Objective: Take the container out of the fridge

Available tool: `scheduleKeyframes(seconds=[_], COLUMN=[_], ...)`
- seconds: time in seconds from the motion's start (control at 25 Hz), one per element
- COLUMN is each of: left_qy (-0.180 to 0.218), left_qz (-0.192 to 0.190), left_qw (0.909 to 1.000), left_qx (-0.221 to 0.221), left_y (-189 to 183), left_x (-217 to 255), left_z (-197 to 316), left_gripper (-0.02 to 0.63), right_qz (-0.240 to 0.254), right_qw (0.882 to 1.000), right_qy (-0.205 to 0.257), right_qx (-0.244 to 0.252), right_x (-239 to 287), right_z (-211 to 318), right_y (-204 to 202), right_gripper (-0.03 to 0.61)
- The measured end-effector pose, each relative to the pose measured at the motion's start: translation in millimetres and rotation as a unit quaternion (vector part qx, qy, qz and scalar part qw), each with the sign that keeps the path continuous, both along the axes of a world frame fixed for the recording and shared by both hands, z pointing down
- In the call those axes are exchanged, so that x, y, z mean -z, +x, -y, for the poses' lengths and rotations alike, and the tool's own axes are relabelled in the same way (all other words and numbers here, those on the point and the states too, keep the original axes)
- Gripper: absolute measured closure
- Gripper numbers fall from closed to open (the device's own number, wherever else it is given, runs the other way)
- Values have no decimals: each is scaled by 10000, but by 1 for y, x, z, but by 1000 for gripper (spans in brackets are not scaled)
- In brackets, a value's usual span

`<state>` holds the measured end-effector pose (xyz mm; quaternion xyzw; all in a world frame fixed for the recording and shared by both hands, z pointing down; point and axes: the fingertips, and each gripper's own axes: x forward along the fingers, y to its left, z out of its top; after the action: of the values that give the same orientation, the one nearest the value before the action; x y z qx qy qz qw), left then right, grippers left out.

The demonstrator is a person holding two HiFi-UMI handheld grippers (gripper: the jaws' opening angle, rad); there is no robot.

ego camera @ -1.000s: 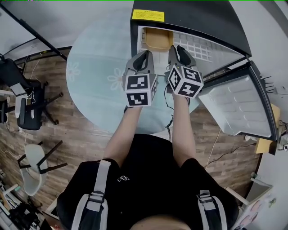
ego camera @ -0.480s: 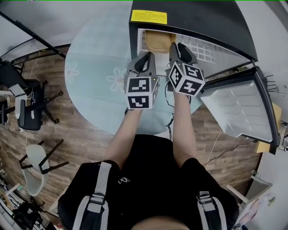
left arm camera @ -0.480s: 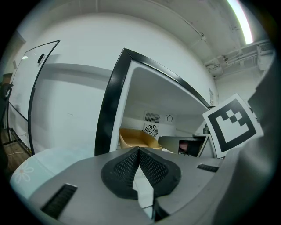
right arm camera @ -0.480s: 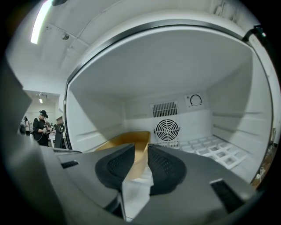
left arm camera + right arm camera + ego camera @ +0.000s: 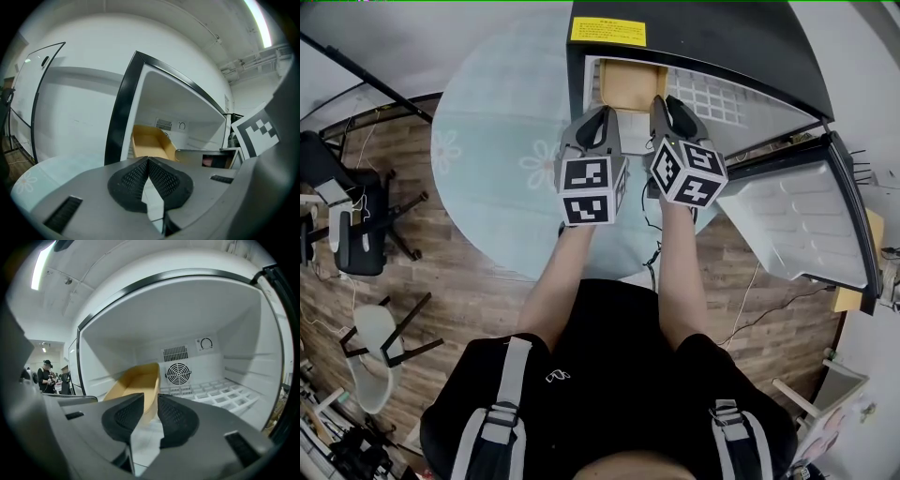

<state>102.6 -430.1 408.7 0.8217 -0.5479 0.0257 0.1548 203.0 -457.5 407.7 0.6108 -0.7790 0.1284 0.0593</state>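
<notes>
A tan open-top container [image 5: 627, 82] lies on the left side of the black fridge's [image 5: 712, 33] floor, near the opening. It also shows in the left gripper view [image 5: 149, 142] and the right gripper view [image 5: 136, 383]. My right gripper [image 5: 661, 99] reaches into the fridge mouth. Its jaws stand narrow around the container's near right wall, which fills the gap between the pads [image 5: 174, 418]. My left gripper [image 5: 602, 117] hovers just outside the opening, to the left of the container. It is shut with nothing in it, and its pads [image 5: 133, 180] touch at the tips.
The fridge door [image 5: 802, 220] hangs wide open to the right. A white wire shelf [image 5: 220, 392] and a fan grille [image 5: 178, 373] sit deeper inside. The fridge stands on a round pale-blue table [image 5: 502, 150]. Chairs [image 5: 366, 234] stand on the wooden floor at the left.
Both grippers stay at the fridge mouth and have barely shifted. The head view has drifted slightly.
</notes>
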Motion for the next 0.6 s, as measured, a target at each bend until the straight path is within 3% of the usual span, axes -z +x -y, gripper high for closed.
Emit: scheduleKeyframes(seconds=[0.28, 0.36, 0.44, 0.6], left_qy=[-62, -79, -81, -90], left_qz=[35, 49, 64, 83], left_qw=[10000, 10000, 9999, 9999], left_qx=[-17, -11, -3, 31], left_y=[-2, -2, -3, -8], left_x=[-3, -4, -5, -5], left_z=[-3, -3, -2, -1], left_gripper=[588, 588, 588, 588], right_qz=[42, -8, -20, 117], right_qw=[9999, 9996, 9993, 9991], right_qy=[-149, -277, -358, -378], right_qx=[19, -4, -89, -161], right_x=[-11, -19, -25, -26], right_z=[-8, -9, -10, -12], right_y=[-2, -3, -1, 0], right_gripper=[483, 499, 554, 558])
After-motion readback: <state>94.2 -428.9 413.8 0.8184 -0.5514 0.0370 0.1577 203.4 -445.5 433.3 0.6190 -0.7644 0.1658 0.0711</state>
